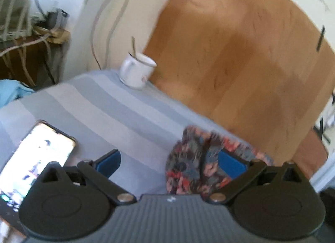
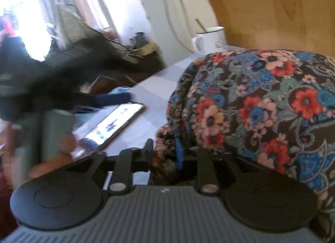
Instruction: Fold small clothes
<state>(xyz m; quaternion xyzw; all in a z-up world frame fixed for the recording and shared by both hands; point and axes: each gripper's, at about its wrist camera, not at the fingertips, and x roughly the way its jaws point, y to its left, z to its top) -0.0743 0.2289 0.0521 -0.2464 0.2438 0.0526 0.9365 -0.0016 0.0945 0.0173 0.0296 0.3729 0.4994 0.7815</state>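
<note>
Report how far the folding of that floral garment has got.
Done: the floral garment looks bunched, with no neat fold visible on the striped cloth. In hand: the right hand-held gripper appears shut on its edge, with fabric draped over it; the left hand-held gripper is open, one finger against the cloth bundle. Left: spreading, folding, and setting it down clear of the phone and mug.

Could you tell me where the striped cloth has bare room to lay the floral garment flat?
The widest free patch of striped cloth lies between the mug, the phone and the floral garment. It is crowded at the near left by the phone, and at the far corner by the mug.
</note>
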